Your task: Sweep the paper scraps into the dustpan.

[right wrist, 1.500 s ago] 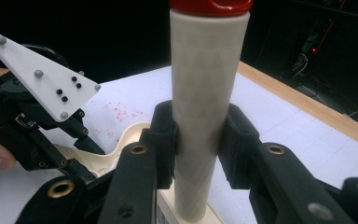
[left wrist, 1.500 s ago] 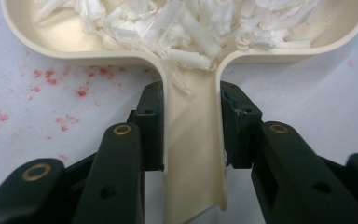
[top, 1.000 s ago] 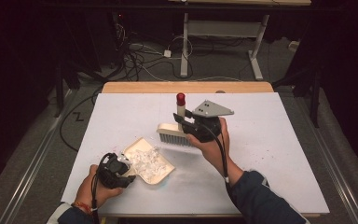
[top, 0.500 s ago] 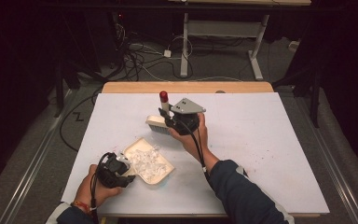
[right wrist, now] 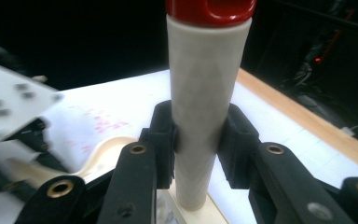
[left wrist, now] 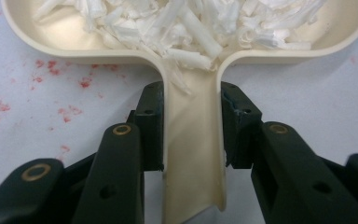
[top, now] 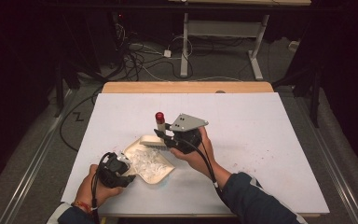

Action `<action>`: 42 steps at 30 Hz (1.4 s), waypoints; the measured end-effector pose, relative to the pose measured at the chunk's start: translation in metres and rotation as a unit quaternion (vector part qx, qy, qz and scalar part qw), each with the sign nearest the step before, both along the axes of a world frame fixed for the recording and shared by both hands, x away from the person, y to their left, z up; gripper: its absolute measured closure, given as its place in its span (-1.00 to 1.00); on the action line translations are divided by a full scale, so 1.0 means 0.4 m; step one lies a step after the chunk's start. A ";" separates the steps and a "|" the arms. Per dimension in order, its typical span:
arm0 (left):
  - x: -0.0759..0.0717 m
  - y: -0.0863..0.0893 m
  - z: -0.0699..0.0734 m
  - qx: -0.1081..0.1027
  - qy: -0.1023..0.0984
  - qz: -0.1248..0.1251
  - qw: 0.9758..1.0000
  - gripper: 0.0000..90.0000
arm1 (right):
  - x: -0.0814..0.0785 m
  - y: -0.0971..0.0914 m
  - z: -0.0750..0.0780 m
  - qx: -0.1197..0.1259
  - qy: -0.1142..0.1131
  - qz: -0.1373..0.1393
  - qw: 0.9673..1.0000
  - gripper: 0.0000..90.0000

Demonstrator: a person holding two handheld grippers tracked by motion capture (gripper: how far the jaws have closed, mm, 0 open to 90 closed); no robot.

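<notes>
A cream dustpan [top: 162, 179] lies near the table's front left, with white shreds [top: 145, 162] piled in its bowl. My left gripper [top: 121, 170] is shut on the dustpan's handle [left wrist: 193, 149], which runs between the two jaws, and the shreds [left wrist: 177, 23] spill toward the handle's mouth. My right gripper [top: 164, 135] is shut on the upright cream handle of a brush [top: 160, 122] with a red cap. The brush head [top: 153, 140] rests at the dustpan's far rim. In the right gripper view the brush handle [right wrist: 205, 70] stands between the jaws of my right gripper [right wrist: 198, 130].
A white sheet [top: 270, 140] covers the table, with faint red specks [left wrist: 42, 79] near the dustpan. A bare wooden strip [top: 186, 87] runs along the far edge. Cables [top: 140, 56] and a desk frame [top: 184, 42] lie on the dark floor beyond.
My right gripper has carried the brush left and toward the person, from mid-table to the dustpan's far rim. The left gripper and dustpan have stayed put.
</notes>
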State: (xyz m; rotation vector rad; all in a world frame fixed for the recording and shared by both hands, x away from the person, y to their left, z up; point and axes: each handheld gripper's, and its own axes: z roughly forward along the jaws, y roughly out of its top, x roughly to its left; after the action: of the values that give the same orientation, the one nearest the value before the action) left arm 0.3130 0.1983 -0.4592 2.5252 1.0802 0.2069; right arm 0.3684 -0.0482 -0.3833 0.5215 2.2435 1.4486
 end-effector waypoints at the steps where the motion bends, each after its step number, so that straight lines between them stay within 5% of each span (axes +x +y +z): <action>1: -0.001 -0.001 0.000 -0.001 -0.001 0.003 1.000 0.41 | -0.010 -0.005 0.003 0.006 0.002 0.003 1.000 0.56; 8: -0.001 -0.005 0.001 0.005 -0.002 0.003 1.000 0.41 | -0.041 -0.042 0.028 0.033 0.005 0.002 0.999 0.56; 21: 0.001 -0.006 0.001 0.005 -0.004 0.002 1.000 0.41 | -0.029 -0.149 0.060 0.077 0.014 -0.036 0.996 0.56; 25: 0.002 -0.008 0.001 0.005 -0.003 0.004 1.000 0.41 | -0.023 -0.157 0.059 0.067 0.008 -0.053 0.996 0.56; 32: 0.002 -0.008 0.001 0.005 -0.004 0.003 1.000 0.41 | -0.004 -0.125 0.003 0.017 -0.002 -0.070 0.997 0.56; 39: 0.002 -0.007 0.000 0.005 -0.004 0.003 1.000 0.41 | -0.032 -0.104 -0.008 0.014 0.001 -0.044 0.999 0.56; 42: 0.002 -0.008 0.000 0.004 -0.004 0.003 1.000 0.41 | -0.049 -0.113 0.000 0.032 0.022 -0.025 0.999 0.56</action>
State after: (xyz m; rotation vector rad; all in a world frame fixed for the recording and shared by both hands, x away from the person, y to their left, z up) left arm 0.3140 0.1952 -0.4591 2.5268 1.0866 0.2241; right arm 0.3486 -0.0934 -0.3831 0.6317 2.2079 1.5012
